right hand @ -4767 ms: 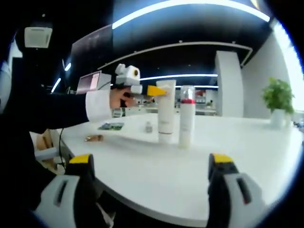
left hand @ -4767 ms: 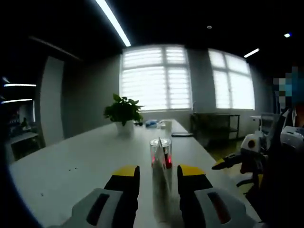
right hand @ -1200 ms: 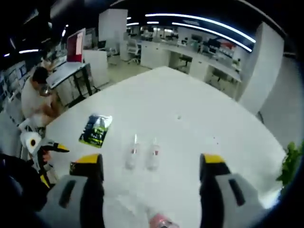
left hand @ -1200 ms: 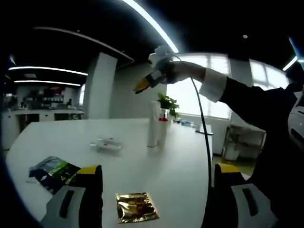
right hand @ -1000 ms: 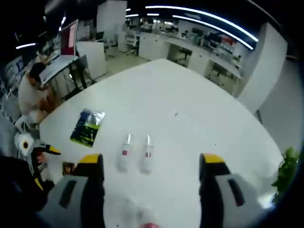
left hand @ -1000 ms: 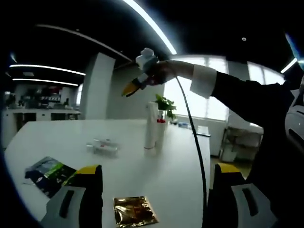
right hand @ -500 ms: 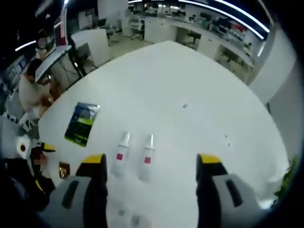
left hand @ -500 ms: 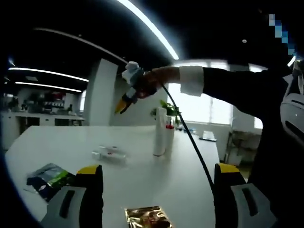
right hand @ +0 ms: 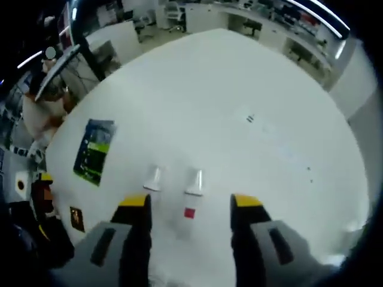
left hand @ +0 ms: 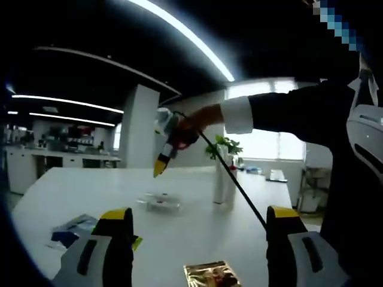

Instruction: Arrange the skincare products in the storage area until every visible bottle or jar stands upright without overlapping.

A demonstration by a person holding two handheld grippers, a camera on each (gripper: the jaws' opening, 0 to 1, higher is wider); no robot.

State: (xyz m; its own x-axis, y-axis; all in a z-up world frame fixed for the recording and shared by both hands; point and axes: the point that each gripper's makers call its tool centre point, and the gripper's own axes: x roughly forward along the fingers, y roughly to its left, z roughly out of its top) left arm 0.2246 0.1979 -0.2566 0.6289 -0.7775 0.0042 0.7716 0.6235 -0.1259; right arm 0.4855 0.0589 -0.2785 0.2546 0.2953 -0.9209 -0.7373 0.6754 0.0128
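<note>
Right gripper [right hand: 187, 206] has dropped w/ jaws wide over lying bottle [right hand: 190, 206] at lower centre; off-centre closing could roll it. Left gripper [left hand: 200, 218] hangs open.

The right gripper [right hand: 188, 206] now hangs lower over the two small clear bottles lying on the white table [right hand: 239, 89]. Its jaws, narrower than a second ago, straddle the right-hand bottle [right hand: 190, 206].

Open-plan office: long white counter [right hand: 239, 89], rows of desks [right hand: 257, 24], ceiling light strips [left hand: 179, 33], blinds on windows [left hand: 266, 140], potted plant [left hand: 226, 146].
</note>
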